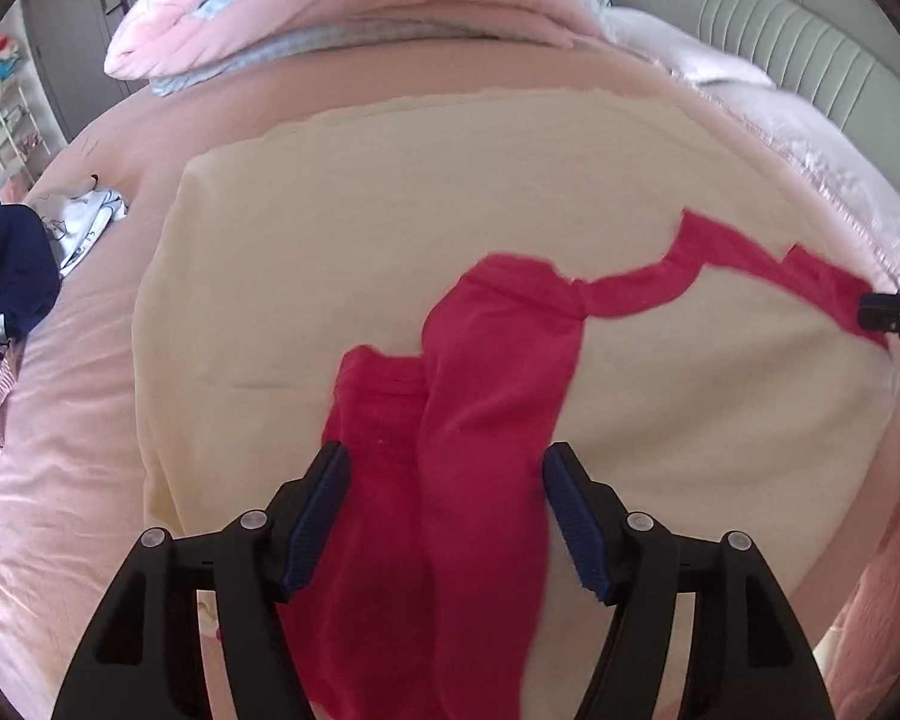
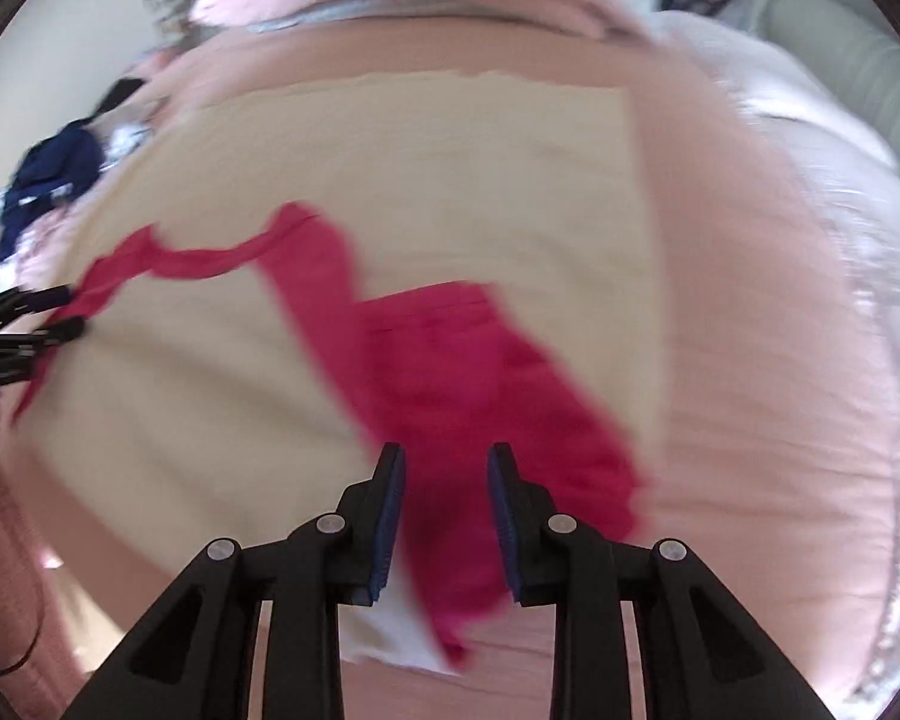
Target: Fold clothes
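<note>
Red garment [image 1: 486, 396] lies strung out across a cream cloth [image 1: 390, 210] spread over the pink bed [image 1: 60, 450], with a thin twisted strip of it running from one tool to the other. At the bed's far edge sits a folded heap of pink and pale blue bedding [image 1: 354, 6]; a dark navy garment [image 1: 6, 276] and a white printed piece [image 1: 87, 222] lie by the left edge, well apart from the red one, and a shiny pale quilt [image 1: 810, 138] runs along the right edge beside a grey-green padded headboard [image 1: 768, 18]. Nothing lies on the cream cloth besides the red fabric. The fabric is bright, soft and creased, bunched into two long folds near the left tool [image 1: 444, 468], whose jaws stand wide with the cloth between them and the blue pads not clearly pressing it. The right tool [image 2: 444, 468] has its jaws narrowed around a gathered bunch of the red fabric, seemingly gripping it, though that view is blurred.
</note>
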